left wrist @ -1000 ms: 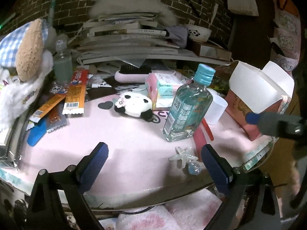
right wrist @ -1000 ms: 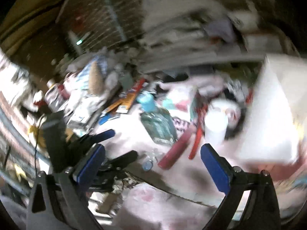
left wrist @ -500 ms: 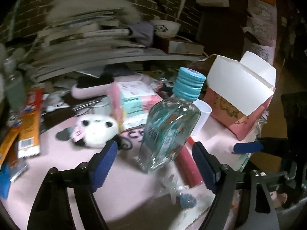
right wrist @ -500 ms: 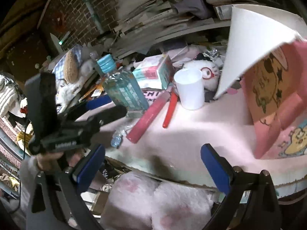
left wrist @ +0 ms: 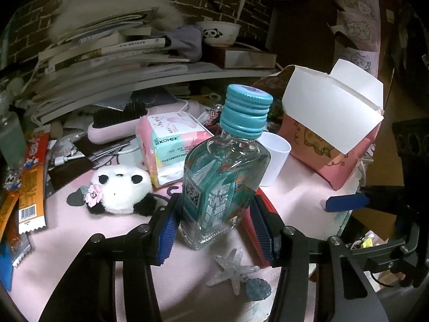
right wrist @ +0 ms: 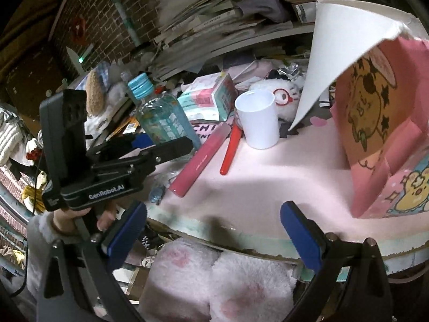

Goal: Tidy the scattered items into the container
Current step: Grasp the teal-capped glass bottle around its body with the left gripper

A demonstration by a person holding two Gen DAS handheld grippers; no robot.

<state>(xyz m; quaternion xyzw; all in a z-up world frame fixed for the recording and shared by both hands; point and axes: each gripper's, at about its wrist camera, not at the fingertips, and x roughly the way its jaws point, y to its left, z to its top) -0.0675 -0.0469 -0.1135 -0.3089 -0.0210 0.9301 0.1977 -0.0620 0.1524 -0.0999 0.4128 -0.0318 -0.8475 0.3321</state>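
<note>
left gripper (left wrist: pixel 214 226): jaws straddling glass bottle (left wrist: pixel 222 185), pads close, contact unclear | bottle: upright between pads, pink box (left wrist: pixel 332 134) far right beyond | right gripper (right wrist: pixel 213 232): wide open, empty | risk: smooth glass slipping or tipping onto white cup (left wrist: pixel 273 161) behind

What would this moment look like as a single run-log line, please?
left gripper: jaws straddling upright teal-capped bottle, contact unclear | right gripper: open, empty, off table edge | pink box: open

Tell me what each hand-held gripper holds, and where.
Left hand-held gripper brackets the clear teal-capped glass bottle at its lower body; contact unclear. Right hand-held gripper holds nothing.
</note>
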